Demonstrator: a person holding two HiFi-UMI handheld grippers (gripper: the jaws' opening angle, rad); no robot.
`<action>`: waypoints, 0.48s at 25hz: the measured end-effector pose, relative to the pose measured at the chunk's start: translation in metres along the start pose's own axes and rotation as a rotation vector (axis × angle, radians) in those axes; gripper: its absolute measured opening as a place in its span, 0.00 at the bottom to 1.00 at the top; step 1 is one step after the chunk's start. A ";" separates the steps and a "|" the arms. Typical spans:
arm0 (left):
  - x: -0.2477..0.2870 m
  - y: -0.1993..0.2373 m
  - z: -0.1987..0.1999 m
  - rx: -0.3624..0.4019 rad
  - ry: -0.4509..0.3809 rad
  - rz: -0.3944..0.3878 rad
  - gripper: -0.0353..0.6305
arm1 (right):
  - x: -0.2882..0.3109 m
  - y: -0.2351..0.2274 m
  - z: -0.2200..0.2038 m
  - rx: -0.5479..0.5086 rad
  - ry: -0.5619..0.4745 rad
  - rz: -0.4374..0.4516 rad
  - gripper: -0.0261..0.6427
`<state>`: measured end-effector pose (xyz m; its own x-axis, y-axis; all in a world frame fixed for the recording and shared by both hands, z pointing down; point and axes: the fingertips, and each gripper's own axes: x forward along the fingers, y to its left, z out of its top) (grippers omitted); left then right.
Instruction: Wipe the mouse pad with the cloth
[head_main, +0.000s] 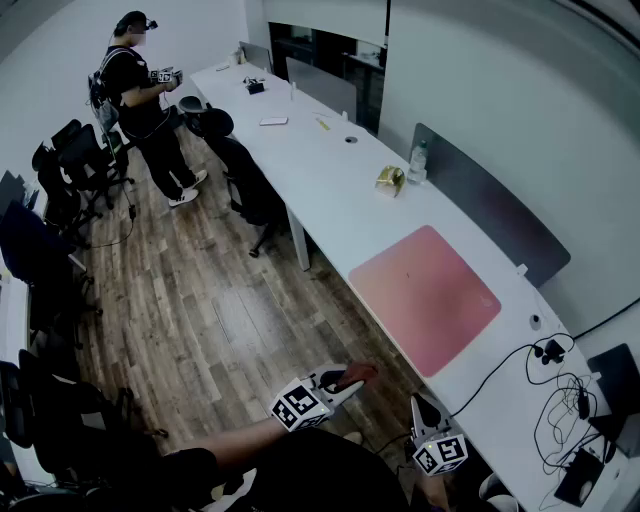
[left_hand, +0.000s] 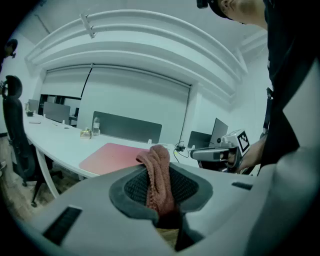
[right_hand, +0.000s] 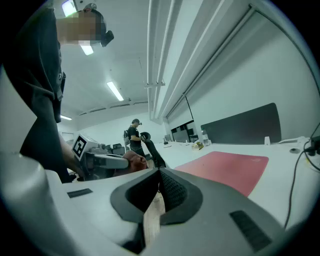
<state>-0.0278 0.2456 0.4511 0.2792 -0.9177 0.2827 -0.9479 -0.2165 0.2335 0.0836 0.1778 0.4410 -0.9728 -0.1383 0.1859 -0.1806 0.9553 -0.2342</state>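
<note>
Left tongs (head_main: 345, 381): clamped on the cloth, held off the counter's edge over the wood floor (head_main: 200, 300).
Cloth (left_hand: 159, 172): reddish-brown, bunched between the jaws.
Mouse pad (head_main: 425, 298): pink, flat on the white counter (head_main: 330, 170) — apart from both tongs.
Right tongs (right_hand: 159, 176): jaws together, nothing held.

Left gripper (head_main: 352, 380) and right gripper (head_main: 420, 405) are showing pale grey moulded shells. Each is carrying a white cube (head_main: 300, 405) printed with black square markers. Dark, finely ribbed pads (left_hand: 137, 187) are lining the jaws, framed in mid-grey surrounds. The person is wearing a black top (head_main: 300, 472).
</note>
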 end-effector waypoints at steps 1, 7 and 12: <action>-0.004 0.010 0.005 0.010 -0.005 0.010 0.18 | 0.009 0.001 0.004 0.000 -0.009 0.004 0.08; -0.024 0.049 0.022 0.037 -0.028 0.028 0.18 | 0.045 0.011 0.011 0.010 -0.030 0.000 0.08; -0.035 0.058 0.021 0.042 -0.024 -0.011 0.18 | 0.053 0.027 0.012 0.020 -0.036 -0.030 0.08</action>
<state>-0.0958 0.2584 0.4353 0.2861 -0.9229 0.2577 -0.9507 -0.2397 0.1969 0.0254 0.1931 0.4334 -0.9714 -0.1770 0.1584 -0.2126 0.9452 -0.2476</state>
